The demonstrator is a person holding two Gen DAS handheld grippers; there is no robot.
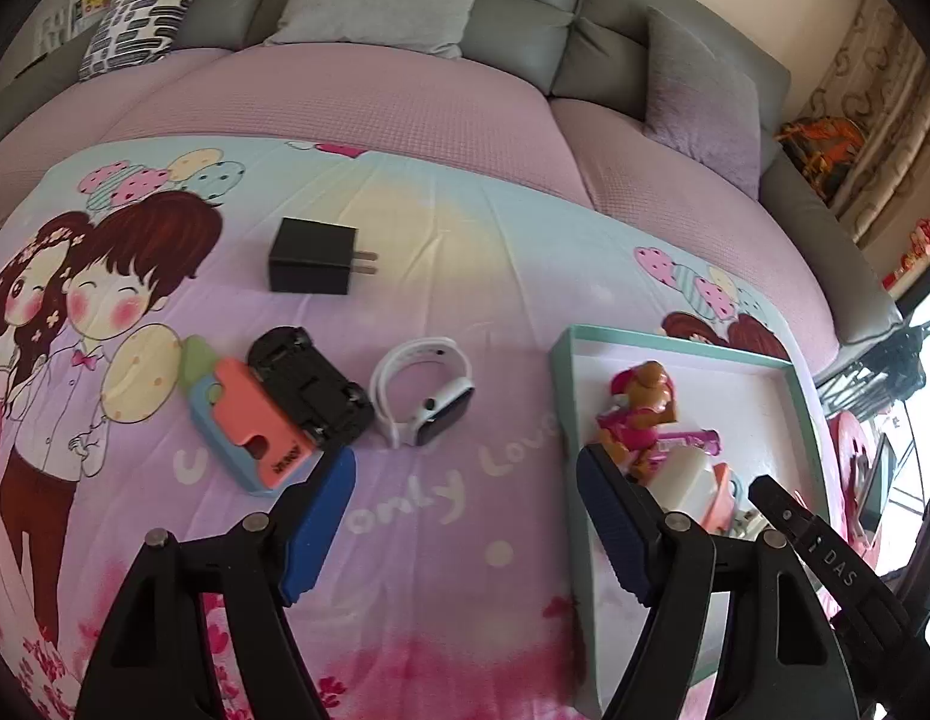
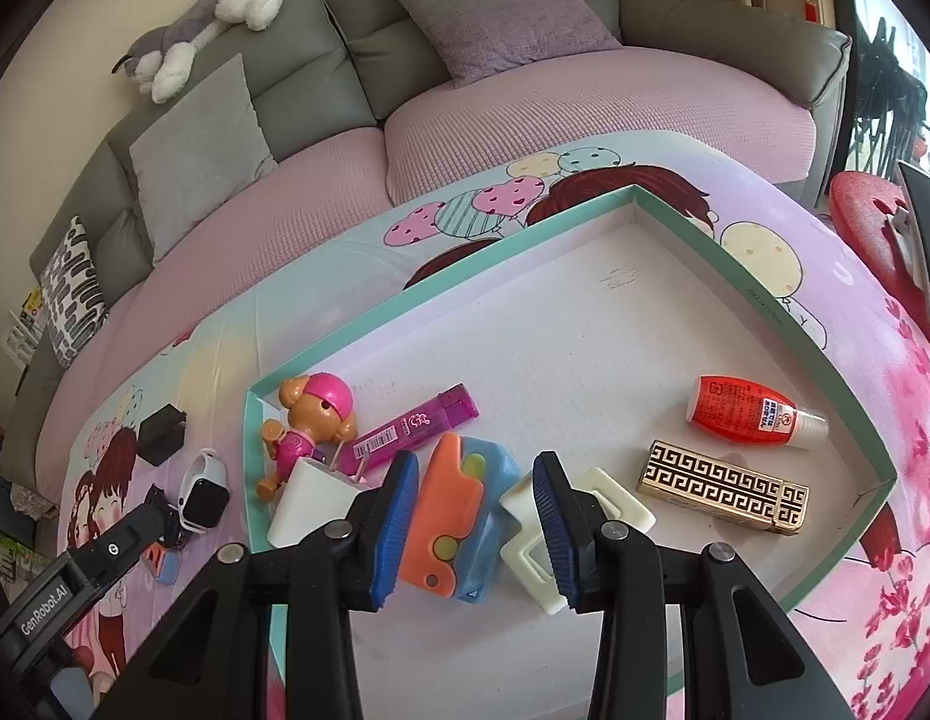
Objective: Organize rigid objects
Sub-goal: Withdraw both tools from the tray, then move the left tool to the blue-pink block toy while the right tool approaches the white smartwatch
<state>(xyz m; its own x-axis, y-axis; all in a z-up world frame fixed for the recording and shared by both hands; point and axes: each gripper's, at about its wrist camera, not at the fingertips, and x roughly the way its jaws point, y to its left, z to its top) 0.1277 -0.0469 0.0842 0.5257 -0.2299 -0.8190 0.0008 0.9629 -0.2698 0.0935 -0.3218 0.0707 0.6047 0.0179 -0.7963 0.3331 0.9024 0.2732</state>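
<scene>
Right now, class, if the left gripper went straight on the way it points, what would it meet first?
Probably the white smartwatch, lying on the cartoon bedsheet just ahead of the open left gripper; depth is unclear, so it might touch the sheet first.

The cloth (image 1: pixel 441 300) carries pale lettering reading "only Love" just left of the tray (image 1: pixel 807 408), with a lone "U" further left of it. In the left wrist view, a black arm (image 1: pixel 825 552) at the tray's near right bears "DAS". In the right wrist view, a black arm (image 2: pixel 63 582) left of the tray (image 2: pixel 441 282) reads "GenRobot.AI". The print on the red bottle (image 2: pixel 747 420), the purple case (image 2: pixel 417 429) with its barcode, and the orange block (image 1: pixel 255 414) is too small to read.
</scene>
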